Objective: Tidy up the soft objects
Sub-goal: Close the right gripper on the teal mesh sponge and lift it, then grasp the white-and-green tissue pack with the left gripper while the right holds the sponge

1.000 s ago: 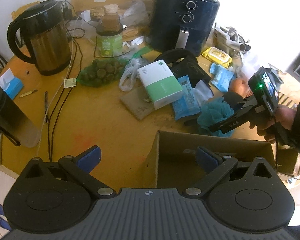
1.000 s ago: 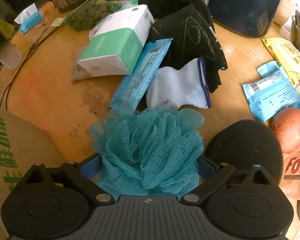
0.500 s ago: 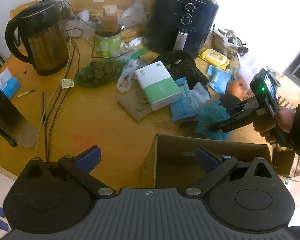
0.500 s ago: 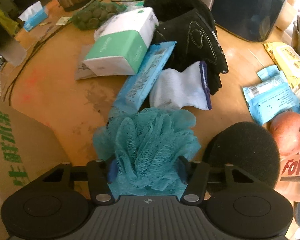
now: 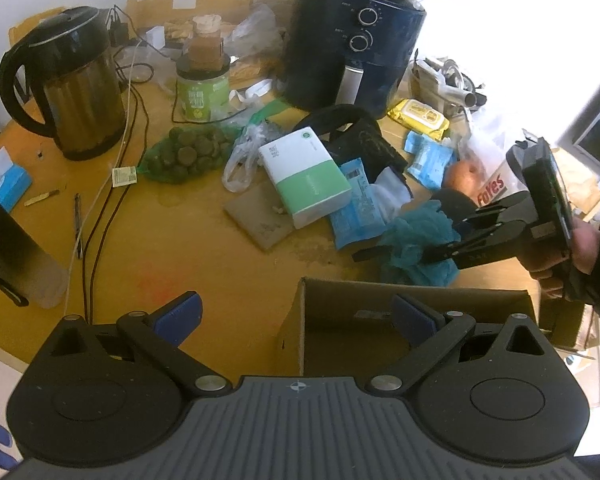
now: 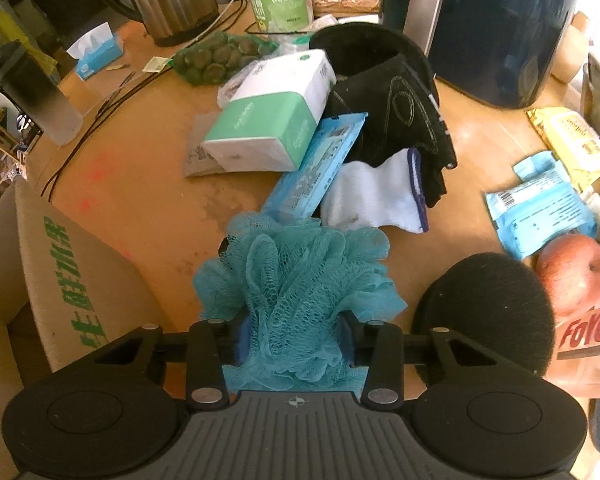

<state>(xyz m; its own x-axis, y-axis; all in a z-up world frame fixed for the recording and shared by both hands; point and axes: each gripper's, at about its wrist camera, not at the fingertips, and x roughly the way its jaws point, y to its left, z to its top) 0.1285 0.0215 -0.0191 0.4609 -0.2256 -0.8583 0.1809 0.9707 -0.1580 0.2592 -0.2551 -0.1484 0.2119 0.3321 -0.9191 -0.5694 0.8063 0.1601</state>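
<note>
Now, at lower left of the left wrist view, the left gripper (image 5: 296, 316) gapes empty over the cardboard box (image 5: 380, 300); at right, the right gripper (image 6: 296, 332), jaws just closing, pinches the teal bath sponge (image 6: 296, 276) above the table (image 6: 160, 200).

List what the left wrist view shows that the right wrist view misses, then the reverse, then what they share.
Only the left wrist view: the open left claw, the cardboard box's hollow inside, and the hand holding the right tool.

Only the right wrist view: the right claw's pads squeezing the teal bath pouf, having just closed on it; green print on the box.

Both: pouf, white sock, tissue pack, kettle.
</note>
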